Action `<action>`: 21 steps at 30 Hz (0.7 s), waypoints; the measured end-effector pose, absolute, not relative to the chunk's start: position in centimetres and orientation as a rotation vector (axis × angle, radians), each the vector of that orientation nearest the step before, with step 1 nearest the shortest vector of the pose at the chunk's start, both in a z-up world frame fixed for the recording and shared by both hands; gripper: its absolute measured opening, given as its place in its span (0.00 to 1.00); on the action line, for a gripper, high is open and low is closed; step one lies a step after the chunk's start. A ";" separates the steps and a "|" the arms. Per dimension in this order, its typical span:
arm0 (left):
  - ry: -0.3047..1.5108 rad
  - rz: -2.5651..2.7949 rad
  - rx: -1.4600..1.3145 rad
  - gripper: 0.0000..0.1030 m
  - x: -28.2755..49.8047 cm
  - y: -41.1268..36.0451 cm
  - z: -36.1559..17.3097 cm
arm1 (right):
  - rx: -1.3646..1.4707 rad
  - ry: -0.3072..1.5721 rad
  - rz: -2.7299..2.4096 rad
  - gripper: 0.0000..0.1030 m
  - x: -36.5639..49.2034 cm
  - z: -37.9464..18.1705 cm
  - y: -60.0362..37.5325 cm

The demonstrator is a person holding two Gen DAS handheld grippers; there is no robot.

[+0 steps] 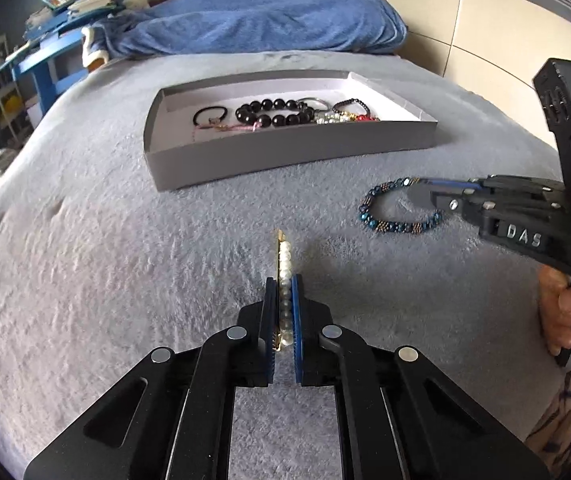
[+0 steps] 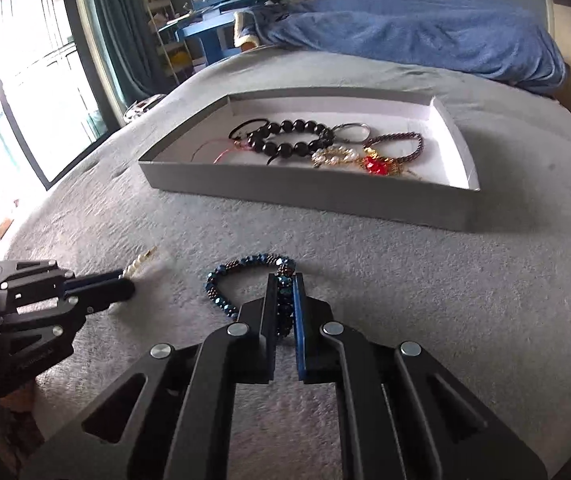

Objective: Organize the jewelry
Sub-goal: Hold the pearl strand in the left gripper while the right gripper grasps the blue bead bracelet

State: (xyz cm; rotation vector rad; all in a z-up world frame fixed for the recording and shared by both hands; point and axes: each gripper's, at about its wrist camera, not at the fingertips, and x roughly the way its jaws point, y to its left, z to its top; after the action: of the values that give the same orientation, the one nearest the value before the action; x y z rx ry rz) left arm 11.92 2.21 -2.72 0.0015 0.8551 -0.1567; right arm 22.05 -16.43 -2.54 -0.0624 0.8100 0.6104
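Your left gripper point(image 1: 284, 292) pinches the pearl clip point(image 1: 284, 258) on the blanket point(image 1: 125, 280). Your right gripper point(image 2: 285, 288) pinches the blue bracelet point(image 2: 245, 266), near the tray point(image 2: 305, 196) holding other jewelry point(image 2: 289, 140).

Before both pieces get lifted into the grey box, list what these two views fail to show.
- White pearl and gold piece: its near part is covered by the left gripper fingers; in the right wrist view it is blurred.
- Blue beaded bracelet: the right gripper fingers cover one side.
- Tangle of small pearl, gold and red pieces in the shallow grey cardboard box: overlapping, too small to separate.
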 end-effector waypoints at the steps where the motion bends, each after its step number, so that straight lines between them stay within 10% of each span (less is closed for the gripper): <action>1: 0.854 -0.164 -0.008 0.07 11.9 2.3 -2.6 | -0.049 0.802 0.615 0.07 22.0 -2.3 -16.5; 21: 0.698 -0.132 -0.022 0.06 17.8 4.2 3.6 | -0.078 0.640 0.643 0.07 23.4 5.4 -14.9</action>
State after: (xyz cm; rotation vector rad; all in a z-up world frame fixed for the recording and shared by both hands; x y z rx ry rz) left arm 17.78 4.21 3.64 -0.0222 0.6979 -0.1321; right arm 23.39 -14.94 5.41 -0.0779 0.6402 0.6427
